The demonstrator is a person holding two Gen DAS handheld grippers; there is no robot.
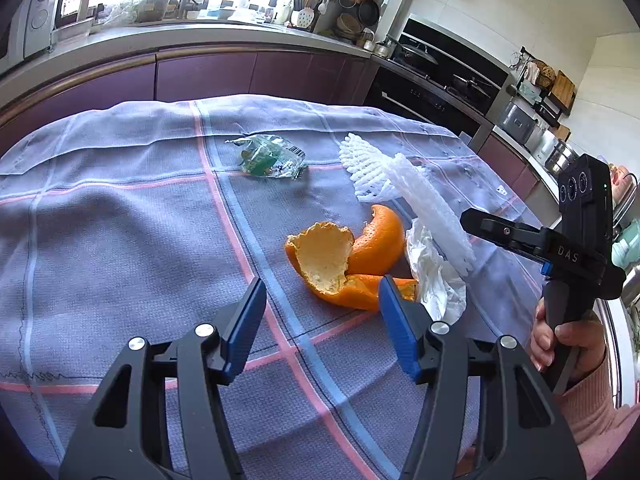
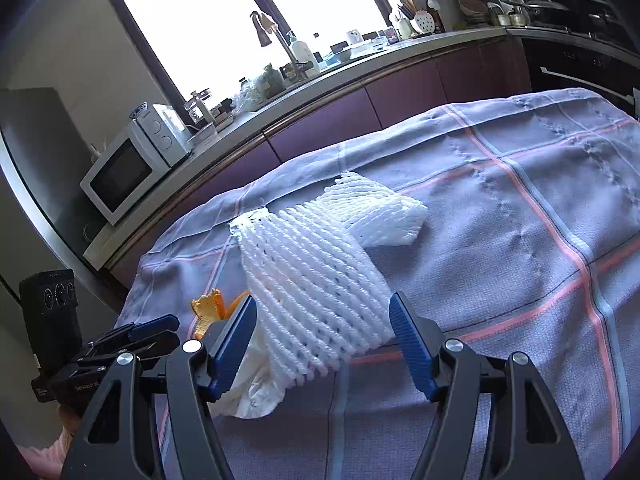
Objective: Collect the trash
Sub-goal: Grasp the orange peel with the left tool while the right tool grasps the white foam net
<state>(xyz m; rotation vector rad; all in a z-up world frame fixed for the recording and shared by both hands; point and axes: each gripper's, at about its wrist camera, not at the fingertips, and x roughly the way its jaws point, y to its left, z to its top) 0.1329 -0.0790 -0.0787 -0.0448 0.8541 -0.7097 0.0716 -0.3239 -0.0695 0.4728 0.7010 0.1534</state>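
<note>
Orange peel (image 1: 344,256) lies on the checked tablecloth (image 1: 120,220), just ahead of my open left gripper (image 1: 322,320), whose pads hold nothing. To its right sits a crumpled white tissue (image 1: 432,280), with a white foam net (image 1: 432,212) propped at a slant over it. A second foam net (image 1: 364,172) lies behind, and a green wrapper (image 1: 272,158) farther back. My right gripper (image 2: 322,340) stands open around the near end of the slanted foam net (image 2: 316,292); its pads do not visibly press it. The peel (image 2: 208,308) and tissue (image 2: 252,384) show at its left.
A hand (image 1: 560,340) holds the right gripper's handle at the table's right edge. A purple-fronted kitchen counter (image 1: 200,72) runs behind the table, with a microwave (image 2: 120,172), a faucet and an oven (image 1: 432,80). The cloth's left half holds no items.
</note>
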